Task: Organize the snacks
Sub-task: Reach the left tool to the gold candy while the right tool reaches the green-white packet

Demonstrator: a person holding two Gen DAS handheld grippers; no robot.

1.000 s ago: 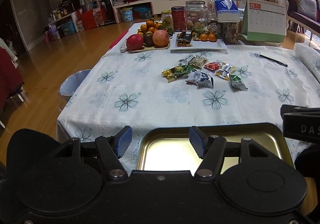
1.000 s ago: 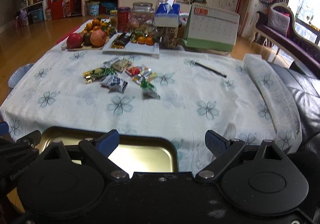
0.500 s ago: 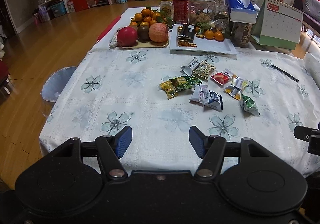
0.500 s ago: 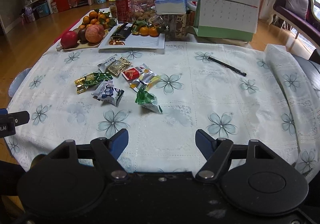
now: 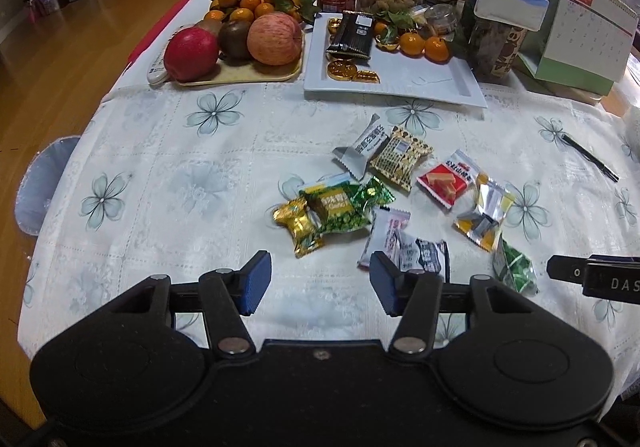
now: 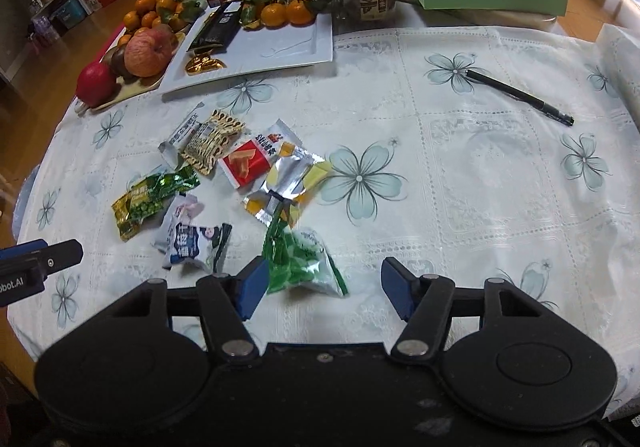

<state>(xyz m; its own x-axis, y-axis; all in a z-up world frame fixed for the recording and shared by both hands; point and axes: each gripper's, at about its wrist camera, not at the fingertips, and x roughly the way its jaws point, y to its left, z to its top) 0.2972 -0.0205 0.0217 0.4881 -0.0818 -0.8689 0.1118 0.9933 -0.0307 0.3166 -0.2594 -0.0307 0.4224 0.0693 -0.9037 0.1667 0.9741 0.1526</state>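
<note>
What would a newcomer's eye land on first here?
Probably the scatter of bright snack packets mid-table on the flowered tablecloth. Behind them, a tray of apples and oranges sits left of a white plate. Nearest, the right gripper hangs over a green packet, closing.

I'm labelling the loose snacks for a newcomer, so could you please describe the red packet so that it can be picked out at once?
Start at the white rectangular plate at the far side of the table, then come toward the camera to the loose snack pile on the flowered cloth. The red packet lies between a gold-patterned packet and a silvery yellow one. It alone is bright red, with a white end and pictured wafers.
</note>
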